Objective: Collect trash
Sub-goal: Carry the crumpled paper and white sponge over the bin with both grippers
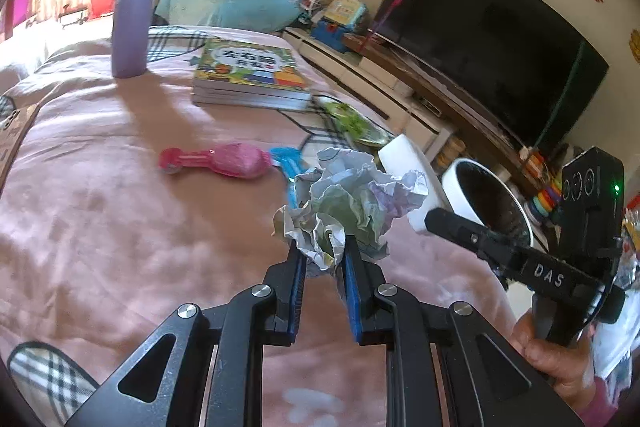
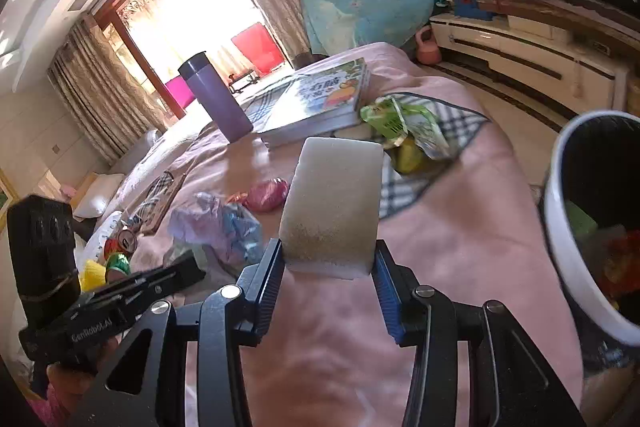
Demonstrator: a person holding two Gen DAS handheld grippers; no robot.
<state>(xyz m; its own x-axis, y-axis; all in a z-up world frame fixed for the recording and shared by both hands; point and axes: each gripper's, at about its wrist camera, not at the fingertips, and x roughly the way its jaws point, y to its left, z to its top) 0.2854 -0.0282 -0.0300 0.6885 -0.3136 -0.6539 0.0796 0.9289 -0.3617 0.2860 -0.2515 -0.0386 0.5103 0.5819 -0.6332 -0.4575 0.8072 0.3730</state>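
Note:
My left gripper (image 1: 324, 247) is shut on a crumpled paper ball (image 1: 348, 203) and holds it above the pink bedspread (image 1: 120, 227). My right gripper (image 2: 328, 255) is shut on a white foam block (image 2: 336, 203); the block also shows in the left wrist view (image 1: 412, 163). A white bin with a black liner (image 2: 560, 227) stands off the bed's right side, with coloured trash inside; it also shows in the left wrist view (image 1: 460, 179). A green snack wrapper (image 2: 404, 123) lies on the bed by the books.
On the bed lie a stack of books (image 1: 248, 75), a purple flask (image 1: 134, 11), a pink hair clip (image 1: 220, 159) and a blue clip (image 1: 286, 157). A TV (image 1: 492, 39) on a low cabinet stands right. Cans (image 2: 120, 247) lie at the bed's left.

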